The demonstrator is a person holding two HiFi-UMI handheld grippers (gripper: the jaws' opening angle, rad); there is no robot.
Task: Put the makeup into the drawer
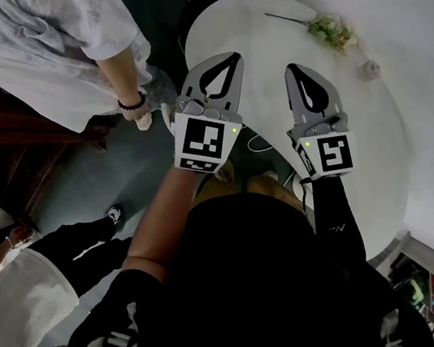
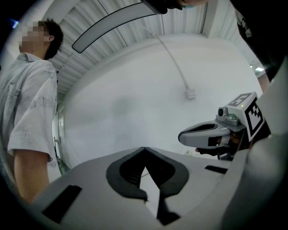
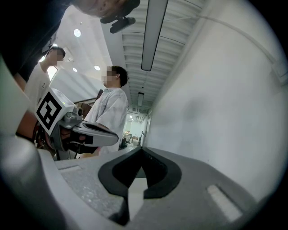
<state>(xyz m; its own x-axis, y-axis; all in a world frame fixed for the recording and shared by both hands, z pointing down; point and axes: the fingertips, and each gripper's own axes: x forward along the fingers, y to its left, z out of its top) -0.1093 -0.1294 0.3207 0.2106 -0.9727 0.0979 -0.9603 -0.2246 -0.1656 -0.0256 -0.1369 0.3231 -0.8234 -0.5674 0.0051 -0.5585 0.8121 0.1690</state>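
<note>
Head view: left tongs and right tongs closed, empty; small round object farther right.

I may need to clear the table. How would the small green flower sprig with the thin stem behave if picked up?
The small green flower sprig on the round white table looks light and probably fragile: its stem is very thin. The loose bushy head might crush or shed if squeezed. Lying flat, it seems unlikely to roll.
</note>
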